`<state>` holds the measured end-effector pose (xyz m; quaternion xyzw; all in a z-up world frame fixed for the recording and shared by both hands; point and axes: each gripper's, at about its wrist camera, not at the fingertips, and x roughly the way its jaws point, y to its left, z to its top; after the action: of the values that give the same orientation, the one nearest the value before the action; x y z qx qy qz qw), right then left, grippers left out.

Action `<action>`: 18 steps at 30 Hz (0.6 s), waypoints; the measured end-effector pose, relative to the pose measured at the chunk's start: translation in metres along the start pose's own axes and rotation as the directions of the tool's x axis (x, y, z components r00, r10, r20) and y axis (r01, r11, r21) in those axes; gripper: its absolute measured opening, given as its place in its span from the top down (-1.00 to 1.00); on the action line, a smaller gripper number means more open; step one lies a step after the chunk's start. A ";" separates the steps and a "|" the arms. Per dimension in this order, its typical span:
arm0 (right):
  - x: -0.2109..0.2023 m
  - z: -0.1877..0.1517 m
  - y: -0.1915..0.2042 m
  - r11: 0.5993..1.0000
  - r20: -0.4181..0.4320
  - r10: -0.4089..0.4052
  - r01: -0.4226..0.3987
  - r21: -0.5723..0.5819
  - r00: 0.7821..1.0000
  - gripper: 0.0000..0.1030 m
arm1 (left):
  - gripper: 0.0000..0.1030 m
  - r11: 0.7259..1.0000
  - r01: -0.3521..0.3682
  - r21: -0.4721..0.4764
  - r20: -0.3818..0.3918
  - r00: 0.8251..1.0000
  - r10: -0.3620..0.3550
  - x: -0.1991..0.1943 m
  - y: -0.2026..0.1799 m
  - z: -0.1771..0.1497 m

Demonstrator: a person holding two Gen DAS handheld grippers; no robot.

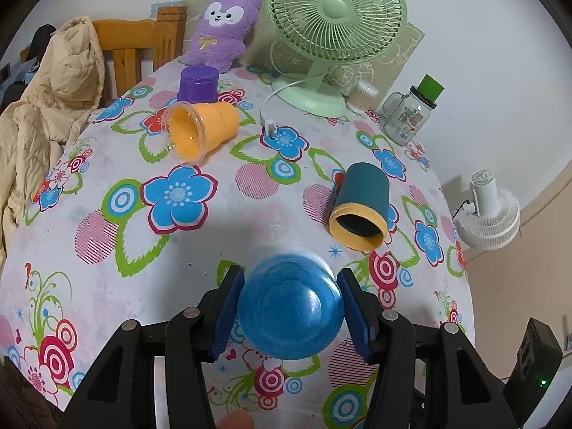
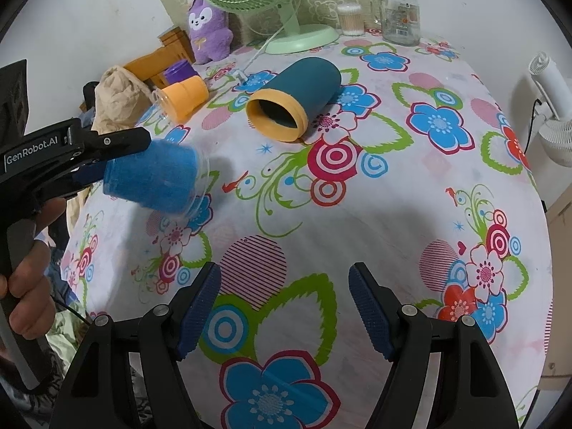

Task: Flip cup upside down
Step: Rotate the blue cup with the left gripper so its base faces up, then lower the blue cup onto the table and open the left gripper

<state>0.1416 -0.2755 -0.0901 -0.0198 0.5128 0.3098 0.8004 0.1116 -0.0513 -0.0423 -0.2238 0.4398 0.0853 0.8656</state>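
My left gripper point(image 1: 291, 302) is shut on a blue cup point(image 1: 291, 307) and holds it above the flowered tablecloth point(image 1: 200, 243), its closed bottom facing the camera. In the right wrist view the blue cup point(image 2: 153, 178) is blurred, tilted on its side in the air, its clear rim pointing right. My right gripper point(image 2: 284, 307) is open and empty above the table's near part. A dark teal cup with a yellow rim point(image 1: 361, 211) point(image 2: 293, 100) lies on its side. An orange cup point(image 1: 200, 130) point(image 2: 184, 98) also lies on its side.
A purple cup point(image 1: 198, 84) stands upside down behind the orange one. A green fan point(image 1: 332, 35), a purple plush toy point(image 1: 223, 25), a cotton-swab tub point(image 1: 361, 96) and a glass jar point(image 1: 407, 116) stand along the back. A chair with a beige jacket point(image 1: 46, 100) is at left.
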 end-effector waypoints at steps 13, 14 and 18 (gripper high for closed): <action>0.002 0.001 0.006 1.000 -0.007 -0.004 0.004 -0.014 1.000 -0.49 | -0.33 1.000 0.020 0.013 -0.011 1.000 -0.019 -0.008 -0.001 0.000; 0.002 0.001 0.007 1.000 -0.006 -0.005 0.005 -0.015 1.000 -0.49 | -0.36 1.000 0.023 0.013 -0.010 1.000 -0.023 -0.009 -0.001 0.000; 0.001 0.002 0.010 1.000 -0.002 -0.006 0.006 -0.020 1.000 -0.49 | -0.52 1.000 0.026 0.009 -0.001 1.000 -0.026 -0.014 0.002 0.000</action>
<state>0.1384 -0.2666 -0.0869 -0.0297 0.5103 0.3124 0.8007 0.1029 -0.0490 -0.0319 -0.2258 0.4374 0.0721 0.8675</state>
